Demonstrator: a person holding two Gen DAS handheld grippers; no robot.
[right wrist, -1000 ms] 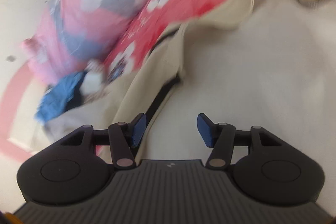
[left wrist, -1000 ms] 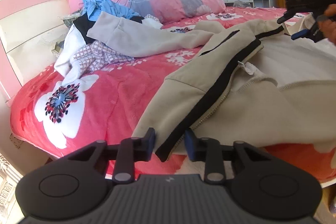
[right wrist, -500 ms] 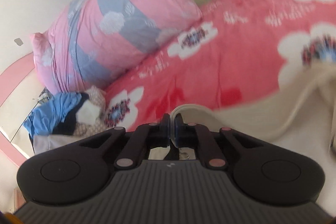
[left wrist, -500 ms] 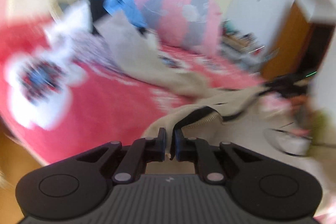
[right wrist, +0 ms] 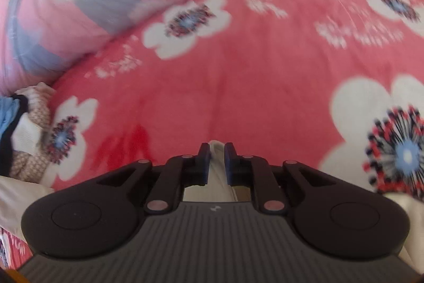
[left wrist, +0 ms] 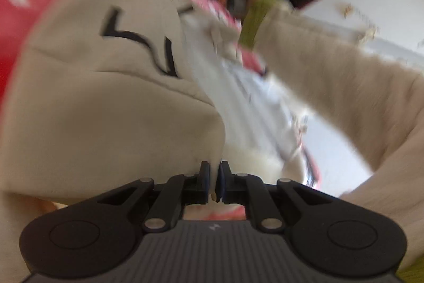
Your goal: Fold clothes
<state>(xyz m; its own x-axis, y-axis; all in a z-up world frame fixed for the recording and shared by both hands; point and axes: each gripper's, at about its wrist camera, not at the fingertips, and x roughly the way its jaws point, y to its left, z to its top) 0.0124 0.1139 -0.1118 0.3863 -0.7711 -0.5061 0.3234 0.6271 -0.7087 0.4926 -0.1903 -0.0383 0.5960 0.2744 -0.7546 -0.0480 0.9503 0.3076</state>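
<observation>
Left tongs (left wrist: 214,178) are pinching an edge of the beige fleece jacket with black trim (left wrist: 111,102), bunched up right ahead. Right tongs (right wrist: 216,163) are easing open with a fold of it between them, above the red flower-print bedspread (right wrist: 265,65).

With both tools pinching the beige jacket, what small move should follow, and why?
Probably spread the two tools apart to pull the beige zip-up jacket taut. The left tool pinches one edge; the right tool, its jaws opening slightly, has cloth between them, and the fabric bunches.
</observation>
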